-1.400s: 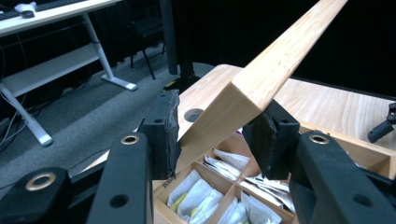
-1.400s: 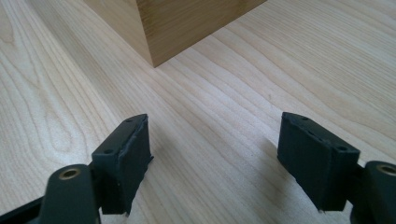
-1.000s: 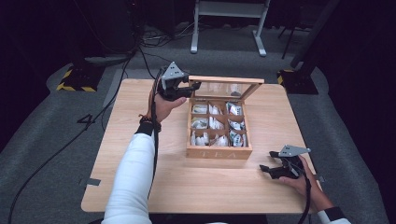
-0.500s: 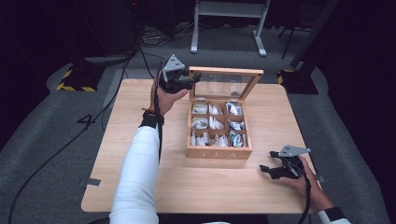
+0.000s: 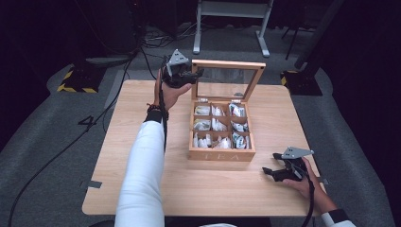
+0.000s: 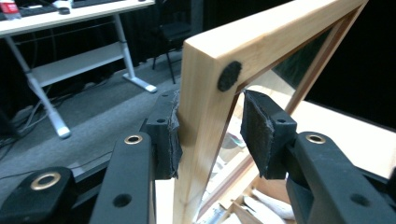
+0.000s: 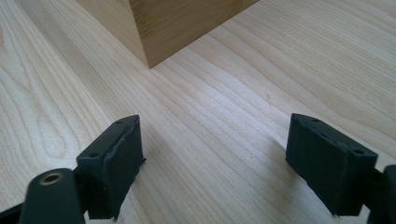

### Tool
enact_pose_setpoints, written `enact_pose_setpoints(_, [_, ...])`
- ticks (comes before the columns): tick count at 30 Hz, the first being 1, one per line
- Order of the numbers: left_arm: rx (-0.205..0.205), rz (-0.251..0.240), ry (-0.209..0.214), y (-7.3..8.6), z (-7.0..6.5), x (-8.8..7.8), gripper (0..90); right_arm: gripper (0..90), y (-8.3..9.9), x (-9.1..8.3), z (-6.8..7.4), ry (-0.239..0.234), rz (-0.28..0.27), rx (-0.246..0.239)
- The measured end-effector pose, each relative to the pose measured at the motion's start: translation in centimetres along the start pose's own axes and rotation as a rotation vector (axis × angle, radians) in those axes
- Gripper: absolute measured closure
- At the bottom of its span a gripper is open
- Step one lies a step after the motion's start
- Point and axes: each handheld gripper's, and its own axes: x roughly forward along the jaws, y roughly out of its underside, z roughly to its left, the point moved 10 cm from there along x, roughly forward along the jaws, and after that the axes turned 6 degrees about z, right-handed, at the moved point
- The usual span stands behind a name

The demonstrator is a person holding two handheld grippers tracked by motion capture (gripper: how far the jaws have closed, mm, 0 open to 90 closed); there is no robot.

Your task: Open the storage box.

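Left jaws at the near-left corner of the raised lid; right jaws idle on the surface

The lid (image 5: 228, 78) of the tea box (image 5: 221, 152) stands nearly upright at the box's far edge, its long axis running left to right, its glass face toward the person; the left gripper (image 6: 208, 133) straddles the lid frame's left upright, one pad (image 6: 169, 135) touching the wood, the other standing off with a gap, so the jaws are narrowed but not clamped; they have just been closing a little; the right gripper (image 7: 212, 163) rests wide open and empty on the surface (image 5: 142, 118), well apart from the lid, just beside the box's front right corner; the left hand is far nearer.
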Motion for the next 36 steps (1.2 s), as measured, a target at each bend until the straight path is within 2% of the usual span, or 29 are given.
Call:
enact_pose_setpoints(3, [-0.008,0.008,-0.004,-0.3,0.4,0.3,58.0,18.5,0.0,0.0,0.0,-0.002,-0.002,0.000])
enact_pose_setpoints(6, [0.001,0.014,-0.017,-0.4,0.9,0.7,58.4,18.5,0.0,0.0,0.0,-0.002,-0.002,0.000])
enact_pose_setpoints(11, [-0.030,-0.004,-0.017,-0.7,1.5,1.3,58.5,18.5,0.0,0.0,0.0,-0.002,-0.001,-0.001])
enact_pose_setpoints(15, [-0.031,-0.005,-0.014,-0.8,1.9,1.6,59.2,18.5,0.0,0.0,0.0,-0.002,-0.001,-0.001])
enact_pose_setpoints(19, [-0.032,-0.009,-0.029,-0.9,2.2,1.9,59.0,18.5,0.0,0.0,0.0,-0.002,-0.001,-0.001])
enact_pose_setpoints(21, [-0.049,-0.020,-0.025,-0.9,2.4,2.1,58.9,18.5,0.0,0.0,0.0,-0.002,-0.001,-0.001])
enact_pose_setpoints(25, [-0.057,0.000,-0.035,-1.1,3.0,2.7,58.9,18.5,0.0,0.0,0.0,-0.003,-0.002,0.002])
enact_pose_setpoints(31, [-0.067,-0.003,-0.044,-1.1,3.6,3.2,58.8,18.5,0.0,0.0,0.0,-0.002,-0.003,0.002])
enact_pose_setpoints(36, [-0.073,0.016,-0.070,-1.2,4.2,3.8,58.8,18.4,-0.1,0.0,0.0,0.000,-0.003,0.000])
